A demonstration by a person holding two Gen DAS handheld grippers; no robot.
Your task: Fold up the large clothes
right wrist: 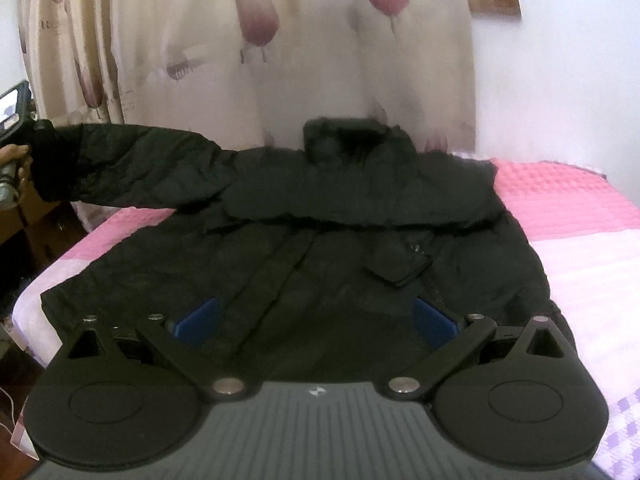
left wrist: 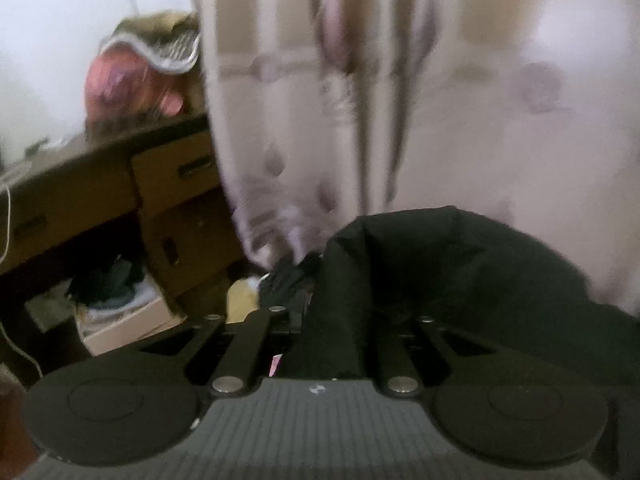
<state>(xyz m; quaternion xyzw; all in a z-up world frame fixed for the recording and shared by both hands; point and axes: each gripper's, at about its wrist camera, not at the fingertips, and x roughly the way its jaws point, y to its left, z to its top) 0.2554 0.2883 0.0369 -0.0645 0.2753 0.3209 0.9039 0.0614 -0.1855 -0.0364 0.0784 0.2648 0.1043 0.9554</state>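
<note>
The big black puffy jacket (right wrist: 304, 240) lies spread out on the bed with the pink and white checked cover (right wrist: 580, 240), right in front of the right gripper (right wrist: 316, 316). The right gripper is spread wide. Its two blue pads (right wrist: 198, 316) sit far apart just above the jacket's bottom edge, with nothing between them.

The left gripper (left wrist: 340, 320) is pressed together on the jacket's black sleeve (left wrist: 440, 272), and the cloth bunches up between its fingers. In the right view that sleeve (right wrist: 132, 168) is held up off the bed, out to the far left of the right gripper.

Past both grippers hangs a cream curtain with purple flowers (right wrist: 256, 40). To the left of the left gripper stands a brown wooden desk with drawers (left wrist: 172, 176).
</note>
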